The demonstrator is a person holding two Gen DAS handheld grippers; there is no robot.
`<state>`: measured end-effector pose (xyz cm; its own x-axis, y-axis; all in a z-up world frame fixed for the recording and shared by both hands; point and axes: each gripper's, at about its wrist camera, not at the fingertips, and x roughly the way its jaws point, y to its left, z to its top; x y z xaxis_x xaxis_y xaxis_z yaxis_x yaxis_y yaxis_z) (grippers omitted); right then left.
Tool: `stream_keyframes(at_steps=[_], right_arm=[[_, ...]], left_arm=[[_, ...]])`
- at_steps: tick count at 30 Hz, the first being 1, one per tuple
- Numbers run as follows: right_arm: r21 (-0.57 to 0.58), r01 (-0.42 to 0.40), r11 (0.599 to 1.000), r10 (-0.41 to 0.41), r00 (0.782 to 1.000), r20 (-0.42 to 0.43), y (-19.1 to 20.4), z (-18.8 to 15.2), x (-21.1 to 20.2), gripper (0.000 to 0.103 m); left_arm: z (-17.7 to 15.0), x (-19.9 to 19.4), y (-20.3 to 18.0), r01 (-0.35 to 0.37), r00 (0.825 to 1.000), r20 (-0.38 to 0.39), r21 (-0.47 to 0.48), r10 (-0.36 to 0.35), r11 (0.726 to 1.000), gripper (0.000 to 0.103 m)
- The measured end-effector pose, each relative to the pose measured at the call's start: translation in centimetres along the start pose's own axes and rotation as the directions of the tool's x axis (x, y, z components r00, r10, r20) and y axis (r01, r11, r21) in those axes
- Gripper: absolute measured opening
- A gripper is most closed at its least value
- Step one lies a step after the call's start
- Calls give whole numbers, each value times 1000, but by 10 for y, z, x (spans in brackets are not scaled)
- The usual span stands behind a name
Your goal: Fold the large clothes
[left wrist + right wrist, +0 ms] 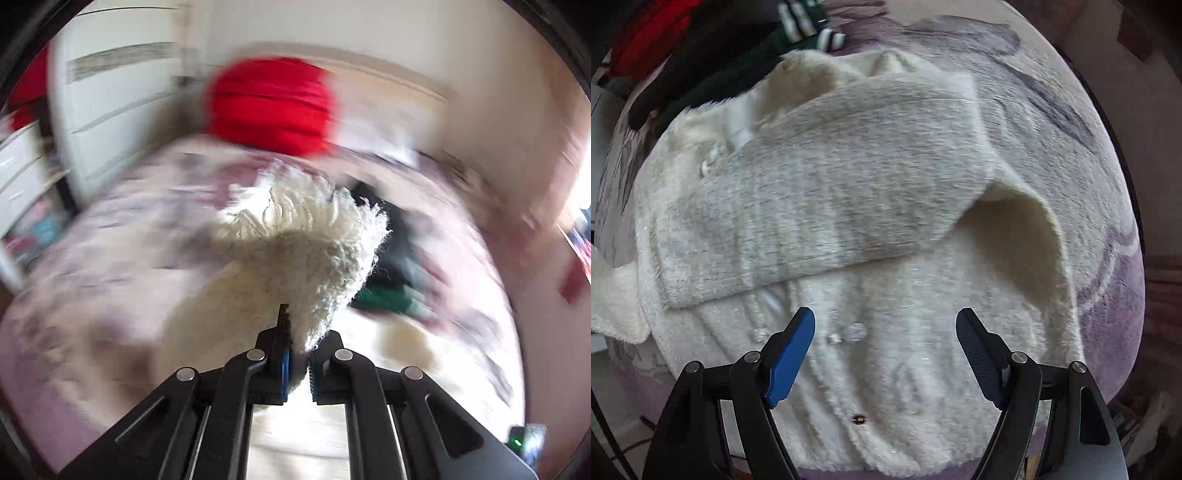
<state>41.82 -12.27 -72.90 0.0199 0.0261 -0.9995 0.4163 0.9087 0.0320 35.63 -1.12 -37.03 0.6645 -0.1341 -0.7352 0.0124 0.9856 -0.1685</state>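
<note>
In the left wrist view a dark pile of clothes [399,258] lies on the bed right of centre, and a red pillow or folded red fabric [271,107] sits at the upper centre against a pale headboard [399,79]. White drawer fronts [110,96] fill the upper left. Most of this view is smeared by motion blur. A raised tuft of the cream fleece cardigan [303,251] fills the middle and hides the bed behind it. The left gripper [298,354] is closed tight on that tuft, the fabric squeezed between its two fingers.

In the right wrist view the cardigan [871,229] lies spread across the centre of the bed, one sleeve [827,206] folded across its front from left to right. Three clear buttons [856,331] show just beside the blue fingertip [792,354], though blur makes the count uncertain. The right gripper [886,350] hovers over the lower front with its fingers spread wide, holding nothing. At the upper left lies a dark green garment with white stripes [798,22], touching the cardigan's collar, with something red [646,40] beyond it.

The bedspread [1104,295] is mauve with a grey leaf pattern.
</note>
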Motion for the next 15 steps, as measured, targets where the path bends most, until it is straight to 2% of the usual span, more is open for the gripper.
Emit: stream_keyframes(at_steps=[3,5,7,10,11,12,13,14,15], right_arm=[[70,15,997,-14,1000,-6,-68,13,-1,81],[110,17,994,-14,1000,-20,-108,16,1,81],[143,3,990,2,999,-36,-144,19,5,81],[172,-31,985,41,998,-53,-183,21,8,81],[175,-45,983,56,997,-55,-194,22,9,81],[177,-65,982,75,996,-54,-204,24,9,81],[180,-91,979,101,994,-50,-212,25,9,81],[184,-113,976,124,991,-48,-219,26,7,81],[191,-140,972,152,987,-48,-226,27,5,81]], left_arm=[[-28,35,-99,101,991,-109,164,-83,981,5],[-51,56,-145,135,979,-179,234,-93,963,5],[-76,83,-181,162,957,-280,300,-76,940,6],[-108,109,-204,174,917,-399,351,-22,920,12],[-117,114,-205,180,906,-423,355,-15,918,20],[-124,116,-206,192,896,-443,352,-17,916,41],[-129,118,-206,193,887,-461,347,-12,918,58],[-133,115,-207,200,878,-479,337,-15,920,88],[-135,112,-203,219,869,-493,319,-36,922,93]])
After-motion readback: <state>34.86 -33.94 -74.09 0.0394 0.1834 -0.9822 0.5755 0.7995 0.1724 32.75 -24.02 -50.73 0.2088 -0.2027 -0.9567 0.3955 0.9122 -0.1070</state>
